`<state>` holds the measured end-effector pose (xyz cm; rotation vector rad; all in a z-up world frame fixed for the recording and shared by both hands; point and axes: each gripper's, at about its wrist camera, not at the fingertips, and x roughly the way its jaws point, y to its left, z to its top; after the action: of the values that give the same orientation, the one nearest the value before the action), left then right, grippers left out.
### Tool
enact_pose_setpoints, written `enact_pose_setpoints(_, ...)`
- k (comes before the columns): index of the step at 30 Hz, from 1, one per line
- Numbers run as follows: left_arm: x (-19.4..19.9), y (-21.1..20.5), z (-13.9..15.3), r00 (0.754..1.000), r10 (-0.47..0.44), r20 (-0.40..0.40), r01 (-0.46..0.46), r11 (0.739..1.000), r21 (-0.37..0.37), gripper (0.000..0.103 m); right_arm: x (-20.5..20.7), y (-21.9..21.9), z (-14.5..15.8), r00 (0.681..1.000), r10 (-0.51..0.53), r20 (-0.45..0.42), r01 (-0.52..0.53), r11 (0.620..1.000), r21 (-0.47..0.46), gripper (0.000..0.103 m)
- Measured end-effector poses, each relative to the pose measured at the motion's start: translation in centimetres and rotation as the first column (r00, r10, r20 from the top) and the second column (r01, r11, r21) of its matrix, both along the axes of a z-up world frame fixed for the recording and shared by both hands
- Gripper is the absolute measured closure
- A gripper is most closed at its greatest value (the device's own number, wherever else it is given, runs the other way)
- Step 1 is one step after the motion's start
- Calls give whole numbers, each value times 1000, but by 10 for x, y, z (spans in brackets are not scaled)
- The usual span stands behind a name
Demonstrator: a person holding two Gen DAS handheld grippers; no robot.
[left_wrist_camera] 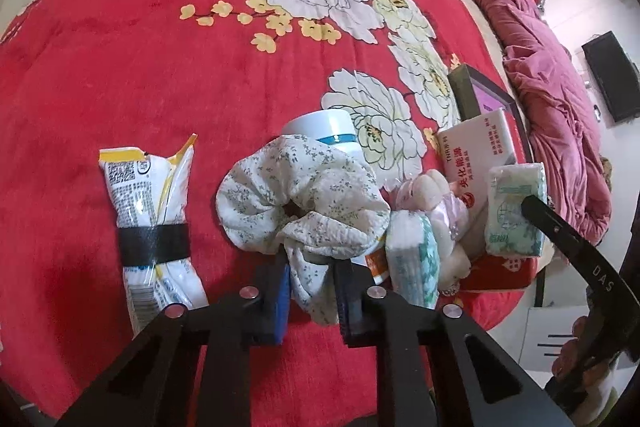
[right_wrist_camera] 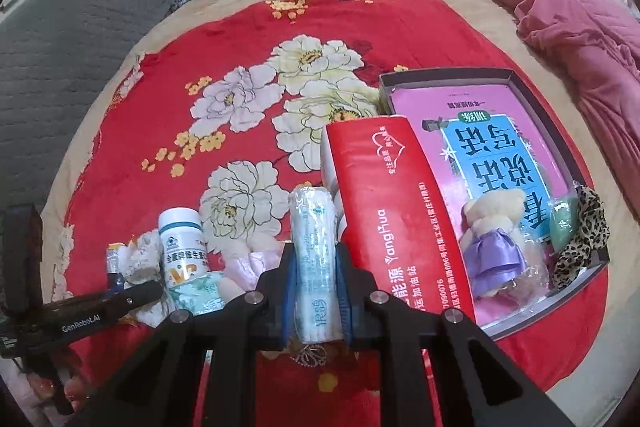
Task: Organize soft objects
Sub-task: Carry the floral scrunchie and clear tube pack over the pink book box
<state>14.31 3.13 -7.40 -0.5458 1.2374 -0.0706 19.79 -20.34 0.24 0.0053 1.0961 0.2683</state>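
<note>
My left gripper [left_wrist_camera: 312, 261] is shut on a white floral scrunchie [left_wrist_camera: 300, 187], pinching its near fold just above the red blanket [left_wrist_camera: 160, 47]. My right gripper [right_wrist_camera: 316, 259] is shut on a pale blue-green tissue pack [right_wrist_camera: 314, 251] held upright between its blue pads. In the left wrist view that same tissue pack [left_wrist_camera: 514, 211] hangs at the right, with one right finger [left_wrist_camera: 560, 239] on it. A second tissue pack [left_wrist_camera: 412, 259] and a pink plush bear [left_wrist_camera: 436, 203] lie beside the scrunchie. A purple-dressed bear [right_wrist_camera: 496, 235] and a leopard scrunchie [right_wrist_camera: 584, 239] lie in the shallow grey box [right_wrist_camera: 448, 75].
A banded snack packet [left_wrist_camera: 152, 227] lies left of the scrunchie. A white bottle [right_wrist_camera: 180, 247] stands behind it. A red tissue box [right_wrist_camera: 384, 207] leans against the grey box's near-left side. A pink quilt [right_wrist_camera: 560, 27] is bunched along the right bed edge.
</note>
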Motion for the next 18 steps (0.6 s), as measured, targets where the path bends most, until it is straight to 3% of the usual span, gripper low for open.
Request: enact_pose_setpoints(18, -27, -5, 57, 994, -38, 105, 31, 997, 72, 84, -23, -11, 45, 996, -17, 85, 15, 999, 29, 84)
